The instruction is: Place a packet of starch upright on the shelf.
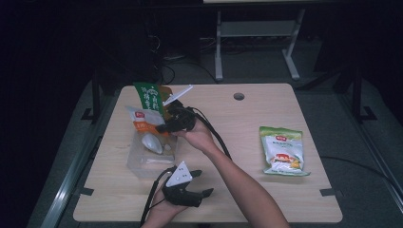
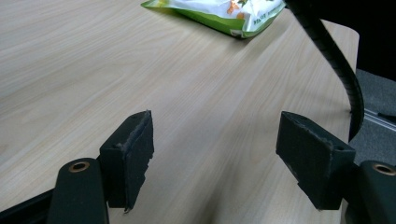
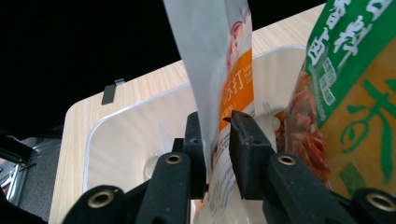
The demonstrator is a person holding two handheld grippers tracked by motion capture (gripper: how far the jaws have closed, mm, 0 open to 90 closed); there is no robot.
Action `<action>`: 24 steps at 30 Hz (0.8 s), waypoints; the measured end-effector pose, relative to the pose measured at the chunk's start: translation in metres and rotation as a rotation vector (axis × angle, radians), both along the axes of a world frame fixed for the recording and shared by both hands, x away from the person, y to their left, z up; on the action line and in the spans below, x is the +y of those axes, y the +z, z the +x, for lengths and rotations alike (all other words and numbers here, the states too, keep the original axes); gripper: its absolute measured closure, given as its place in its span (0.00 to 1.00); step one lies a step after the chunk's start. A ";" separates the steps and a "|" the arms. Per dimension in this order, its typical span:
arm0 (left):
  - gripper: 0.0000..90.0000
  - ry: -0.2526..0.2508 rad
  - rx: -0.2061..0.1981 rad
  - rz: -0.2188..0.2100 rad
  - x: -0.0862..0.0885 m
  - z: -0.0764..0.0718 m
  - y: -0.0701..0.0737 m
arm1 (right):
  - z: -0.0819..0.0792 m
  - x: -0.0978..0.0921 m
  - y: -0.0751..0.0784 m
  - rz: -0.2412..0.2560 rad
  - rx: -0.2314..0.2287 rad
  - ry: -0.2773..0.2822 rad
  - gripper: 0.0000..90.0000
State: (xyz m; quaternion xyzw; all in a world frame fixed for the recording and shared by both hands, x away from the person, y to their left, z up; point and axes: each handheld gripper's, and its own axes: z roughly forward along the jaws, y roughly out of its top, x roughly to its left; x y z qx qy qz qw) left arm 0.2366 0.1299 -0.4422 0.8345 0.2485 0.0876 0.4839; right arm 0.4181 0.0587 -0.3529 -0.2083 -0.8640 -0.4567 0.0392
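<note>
1. Right gripper point(image 3: 217, 140): jaws pinching the white-and-orange pouch point(image 3: 219, 70) by its lower part, over the clear bin point(image 1: 142, 164).
2. Pouch: stands upright in the bin, long axis near vertical, top edge up; its printed face is turned toward the green bag point(image 3: 355, 93) just beside it.
3. Green bag: also upright in the bin.
4. Left gripper point(image 2: 215, 154): jaws spread, holding nothing, low over the bench point(image 2: 93, 70) near its front edge.
5. Green-and-white packet point(image 1: 283, 151): flat on the bench, well apart to the right.
</note>
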 end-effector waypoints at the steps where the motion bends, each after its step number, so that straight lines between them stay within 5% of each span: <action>1: 0.30 0.002 0.000 -0.004 0.000 0.000 0.000 | 0.000 -0.002 0.001 0.000 -0.002 0.003 0.83; 15: 0.30 0.005 -0.003 -0.003 -0.001 0.001 -0.001 | -0.007 -0.010 0.002 -0.028 -0.039 0.001 0.99; 24: 0.30 0.003 -0.001 0.003 -0.001 0.001 0.000 | -0.007 -0.017 0.006 -0.008 -0.009 0.013 0.80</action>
